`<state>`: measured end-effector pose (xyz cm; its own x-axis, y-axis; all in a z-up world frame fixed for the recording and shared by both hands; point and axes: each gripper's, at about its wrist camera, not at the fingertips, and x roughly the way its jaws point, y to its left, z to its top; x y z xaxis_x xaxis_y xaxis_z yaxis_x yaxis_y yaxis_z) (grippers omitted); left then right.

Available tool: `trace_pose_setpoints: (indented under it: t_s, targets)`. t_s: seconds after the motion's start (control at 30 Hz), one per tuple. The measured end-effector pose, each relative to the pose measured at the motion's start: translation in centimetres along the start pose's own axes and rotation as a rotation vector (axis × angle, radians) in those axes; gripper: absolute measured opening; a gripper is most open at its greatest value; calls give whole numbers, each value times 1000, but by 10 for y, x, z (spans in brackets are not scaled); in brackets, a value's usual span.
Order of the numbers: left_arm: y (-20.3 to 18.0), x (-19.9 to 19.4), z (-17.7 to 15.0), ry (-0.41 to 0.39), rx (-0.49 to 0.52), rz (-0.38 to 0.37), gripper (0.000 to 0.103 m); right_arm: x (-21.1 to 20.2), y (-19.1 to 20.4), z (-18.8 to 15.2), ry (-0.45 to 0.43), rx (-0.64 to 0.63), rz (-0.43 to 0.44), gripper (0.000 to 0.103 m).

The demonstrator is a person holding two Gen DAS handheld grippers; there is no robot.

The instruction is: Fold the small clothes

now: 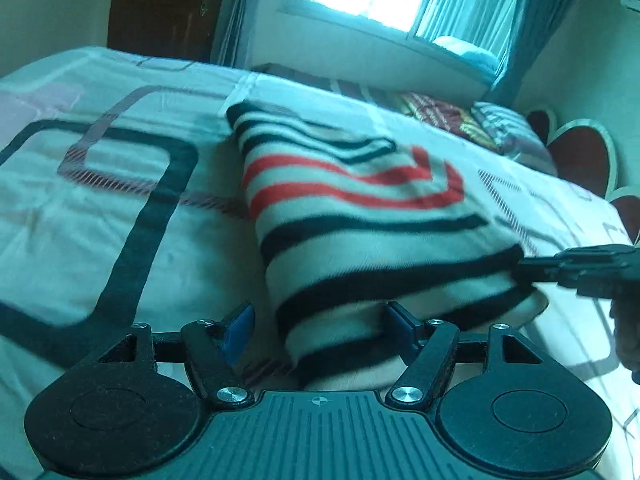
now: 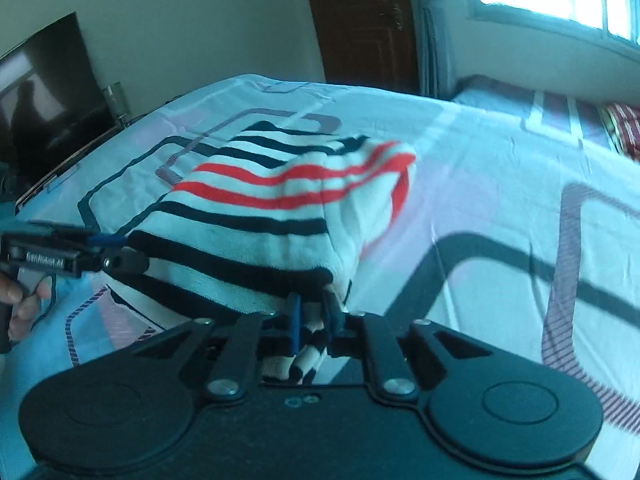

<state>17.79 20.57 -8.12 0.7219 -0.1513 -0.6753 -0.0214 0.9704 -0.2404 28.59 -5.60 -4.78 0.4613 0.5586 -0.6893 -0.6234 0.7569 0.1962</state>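
Mid-fold on the bed (image 1: 120, 208): the right claw (image 2: 314, 320) pinches the striped garment's (image 1: 360, 216) near edge; the left claw (image 1: 324, 328) stands spread around its other corner. Next, likely, carrying that edge across evenly

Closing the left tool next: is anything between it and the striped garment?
Nothing visible. An edge of the striped garment already lies inside the open left tool, on the bed sheet; the right tool pinches another corner.
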Motion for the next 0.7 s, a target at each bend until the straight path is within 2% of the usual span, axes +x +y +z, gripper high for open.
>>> trace_pose_setpoints:
  t_s: [0.17,0.37,0.47,0.53,0.6,0.63,0.67,0.7]
  targets:
    - [14,-3,-17,-12,-42,9,77,-1,3,-17,2,5,-33,13]
    - [18,-3,-26,-47,-7,22,79,2,3,-25,-12,9,-70,18]
    - [17,-4,-27,-54,-5,31,80,2,-1,-27,-17,62,-71,23]
    - [15,-7,-26,-54,1,44,81,0,5,-24,-5,37,-89,23]
    - [13,-15,-27,-58,14,63,83,-13,8,-23,-17,45,-71,19]
    - [13,-20,-29,-58,27,81,88,-21,10,-24,-29,48,-70,19]
    - [11,-25,-33,-49,45,124,93,-30,12,-26,-31,43,-82,20]
    - [7,-29,-36,-30,71,180,93,-40,16,-29,-35,38,-89,21]
